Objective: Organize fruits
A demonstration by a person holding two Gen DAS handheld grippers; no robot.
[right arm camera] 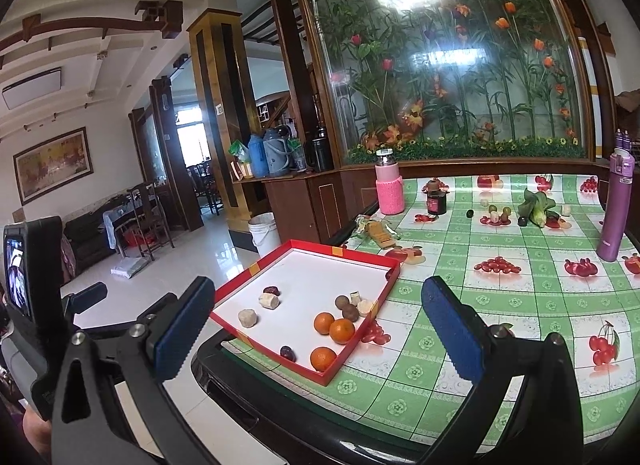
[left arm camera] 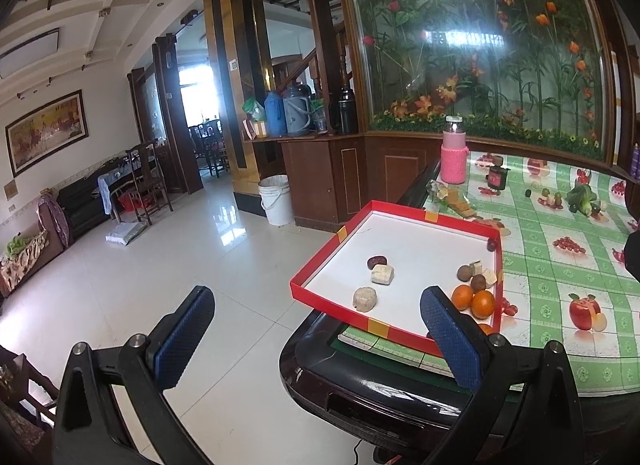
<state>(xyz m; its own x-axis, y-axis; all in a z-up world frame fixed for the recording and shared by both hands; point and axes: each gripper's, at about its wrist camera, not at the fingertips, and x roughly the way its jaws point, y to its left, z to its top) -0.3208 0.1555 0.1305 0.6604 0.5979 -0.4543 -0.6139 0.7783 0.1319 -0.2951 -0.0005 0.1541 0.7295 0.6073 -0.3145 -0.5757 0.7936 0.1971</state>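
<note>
1. Where the left wrist camera looks forward, the left gripper (left arm camera: 316, 339) stands wide open with nothing between its blue pads (left arm camera: 182, 339); one finger hangs over the tiled floor (left arm camera: 160, 249), the other over the near edge of the table (left arm camera: 560, 305).
2. Just ahead, a red-rimmed tray (left arm camera: 320, 255) with a white floor sits at the table's corner, partly overhanging the dark rim.
3. Two oranges (left arm camera: 474, 301) lie touching each other near the tray's right wall, and part of a third shows behind the right finger.
4. Two brown round fruits (left arm camera: 471, 277) sit just behind the oranges, beside pale cut chunks (left arm camera: 484, 273); a dark red fruit (left arm camera: 375, 262) touches a pale chunk (left arm camera: 382, 275) mid-tray, and another pale lump (left arm camera: 365, 298) lies nearer.
5. A small dark fruit (left arm camera: 491, 244) rests in the far right corner.
6. Farther back on the green checked tablecloth stand a pink-sleeved bottle (left arm camera: 454, 157) and a small dark jar (left arm camera: 497, 175), with a leafy green vegetable (left arm camera: 582, 197) and small loose fruits well apart from the tray.

7. Seen from the right wrist camera, the right gripper (right arm camera: 316, 337) is likewise spread open and holds nothing, framing the tray (right arm camera: 360, 335).
8. Three oranges (right arm camera: 334, 329) show here, two touching and one in the near corner (right arm camera: 323, 358), with a dark plum-like fruit (right arm camera: 288, 353) beside it.
9. A purple bottle (right arm camera: 614, 217) stands at the right of the table.
10. At the left edge, the other handheld gripper's body and small screen (right arm camera: 18, 277) are visible.
</note>
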